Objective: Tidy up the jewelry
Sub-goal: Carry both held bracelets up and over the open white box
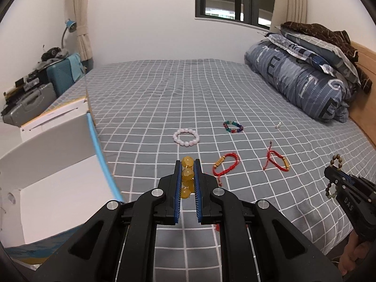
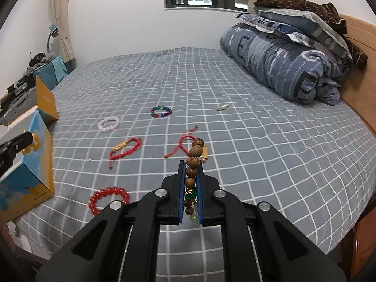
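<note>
Both tongs clenched on bead bracelets above the bed.

Left gripper (image 1: 188,164) grasps an amber bead bracelet (image 1: 187,162) beside the open white box (image 1: 58,188); right gripper (image 2: 190,164) grasps a brown wooden bead bracelet (image 2: 193,162). Lying apart on the grey checked bedsheet (image 2: 258,152): white bead bracelet (image 1: 186,136), multicoloured bracelet (image 1: 233,127), two red cord bracelets (image 1: 226,163) (image 1: 277,161), red bead bracelet (image 2: 108,198), small pearl piece (image 2: 222,107). Folded quilt (image 2: 282,65) at the far side.

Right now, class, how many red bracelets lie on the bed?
3. A red bead bracelet lies nearest, by the box; a red cord bracelet lies beyond it; another red cord bracelet sits partly behind the held wooden beads. More may be hidden.
</note>
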Action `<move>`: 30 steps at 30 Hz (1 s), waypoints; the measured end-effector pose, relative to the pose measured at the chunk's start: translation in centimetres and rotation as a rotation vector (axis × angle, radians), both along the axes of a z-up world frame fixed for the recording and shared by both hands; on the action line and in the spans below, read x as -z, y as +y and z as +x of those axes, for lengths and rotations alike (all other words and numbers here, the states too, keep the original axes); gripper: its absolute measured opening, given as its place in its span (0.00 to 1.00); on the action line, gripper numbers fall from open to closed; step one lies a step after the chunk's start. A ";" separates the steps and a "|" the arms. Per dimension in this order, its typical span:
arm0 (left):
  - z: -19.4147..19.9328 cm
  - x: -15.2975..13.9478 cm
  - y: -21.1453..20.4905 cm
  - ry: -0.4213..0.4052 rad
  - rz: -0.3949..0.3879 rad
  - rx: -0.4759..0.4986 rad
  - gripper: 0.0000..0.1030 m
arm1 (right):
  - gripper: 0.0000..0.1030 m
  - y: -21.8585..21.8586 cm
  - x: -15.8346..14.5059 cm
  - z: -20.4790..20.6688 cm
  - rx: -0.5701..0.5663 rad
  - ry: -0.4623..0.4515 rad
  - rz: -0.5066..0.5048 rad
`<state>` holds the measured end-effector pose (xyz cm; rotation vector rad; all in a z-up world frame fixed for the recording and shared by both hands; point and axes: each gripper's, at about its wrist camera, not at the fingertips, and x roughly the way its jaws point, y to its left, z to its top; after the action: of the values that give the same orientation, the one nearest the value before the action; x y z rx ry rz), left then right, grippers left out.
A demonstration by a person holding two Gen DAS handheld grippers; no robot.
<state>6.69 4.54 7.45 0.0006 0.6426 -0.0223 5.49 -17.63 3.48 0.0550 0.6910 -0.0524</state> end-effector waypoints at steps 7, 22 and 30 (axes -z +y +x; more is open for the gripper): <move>-0.4 -1.9 3.1 0.005 -0.014 -0.046 0.09 | 0.07 3.3 -2.0 1.9 -0.050 0.008 0.008; -2.5 -4.5 16.5 0.039 -0.027 -0.316 0.09 | 0.07 18.8 -7.4 6.1 -0.334 -0.036 -0.001; -4.6 -3.4 22.6 0.073 -0.032 -0.423 0.09 | 0.07 27.8 -7.7 5.8 -0.510 -0.042 0.000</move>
<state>2.04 27.16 10.80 -0.1676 0.7046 0.3773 11.27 10.22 11.19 -0.1205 0.6462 0.4370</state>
